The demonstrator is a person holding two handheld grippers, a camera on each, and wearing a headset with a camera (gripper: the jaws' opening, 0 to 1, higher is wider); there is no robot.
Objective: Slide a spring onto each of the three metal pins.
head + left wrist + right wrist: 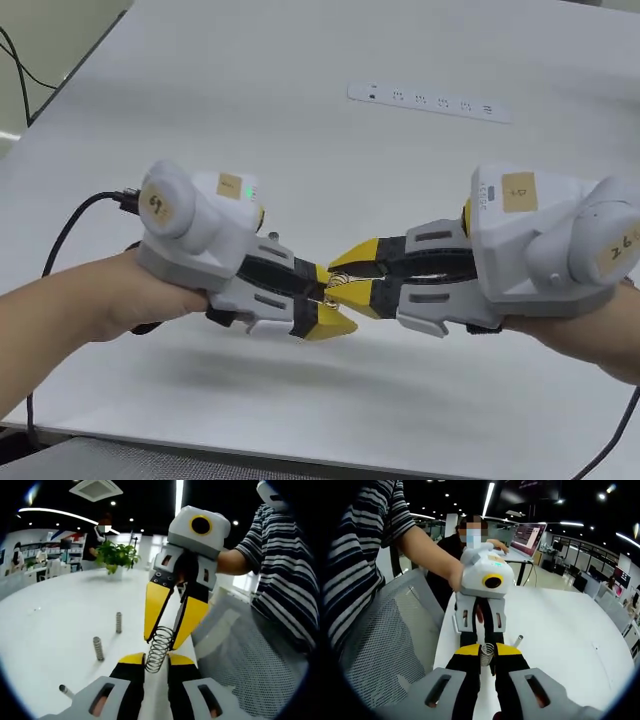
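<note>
You held the spring (pixel 159 650) in mid-air above the table's (pixel 300 120) near edge, the left gripper (pixel 156 657) and right gripper (pixel 488 650) both pinched on its ends. Had either squeezed or twisted, the coil could have bent or sprung away, well clear of the pins (pixel 118 622).

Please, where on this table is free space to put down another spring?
Free: the broad bare table between the power strip and the left gripper and right gripper. Crowded: where both meet on the spring, and near the two standing pins.
</note>
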